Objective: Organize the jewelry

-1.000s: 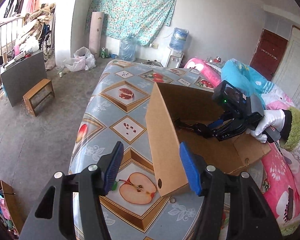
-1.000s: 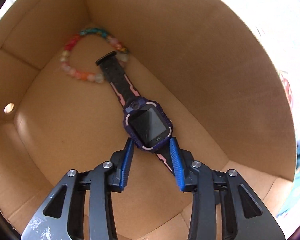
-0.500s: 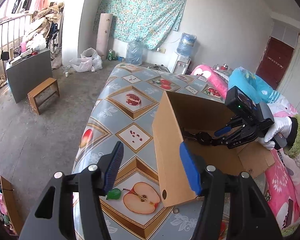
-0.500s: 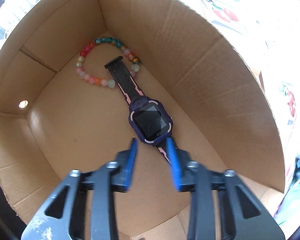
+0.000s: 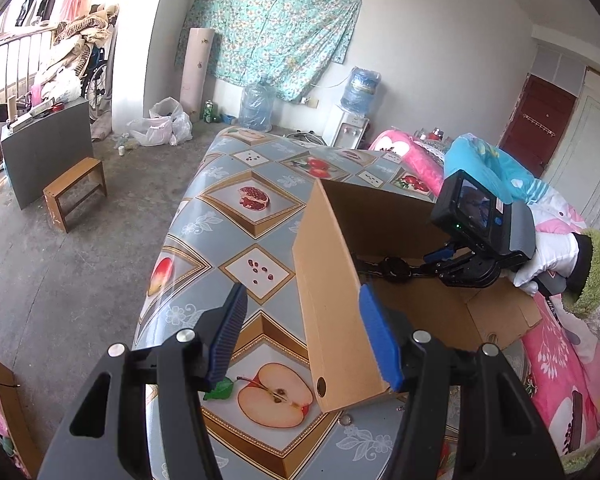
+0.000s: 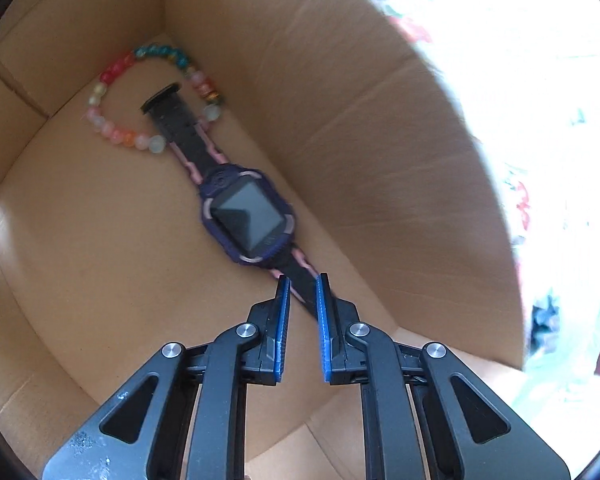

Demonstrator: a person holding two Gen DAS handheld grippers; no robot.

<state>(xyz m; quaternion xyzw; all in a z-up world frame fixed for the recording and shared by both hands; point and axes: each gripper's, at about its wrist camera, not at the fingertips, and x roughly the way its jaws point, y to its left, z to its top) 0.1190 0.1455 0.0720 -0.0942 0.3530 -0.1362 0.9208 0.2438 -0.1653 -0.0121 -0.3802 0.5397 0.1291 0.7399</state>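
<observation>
Fingers of the right gripper (image 6: 302, 300) stand narrowly parted on either side of the near strap of the watch (image 6: 246, 216), and whether the pads actually pinch it I cannot tell; the watch lies face up on the floor of the cardboard box (image 6: 340, 92), its far strap laid across a beaded bracelet (image 6: 118, 136) in the far corner; judging by that overlap, any lift or shift should go slowly and straight so the strap does not drag the beads along; if the aim is to leave the watch here, parting the pads wider before backing away would keep the strap from snagging; the left gripper (image 5: 302, 336) straddles the near wall of the box with its fingers wide apart, one pad close against the inside face, gripping nothing that I can see; steadying that wall on the counter (image 5: 236, 216) seems wise.
</observation>
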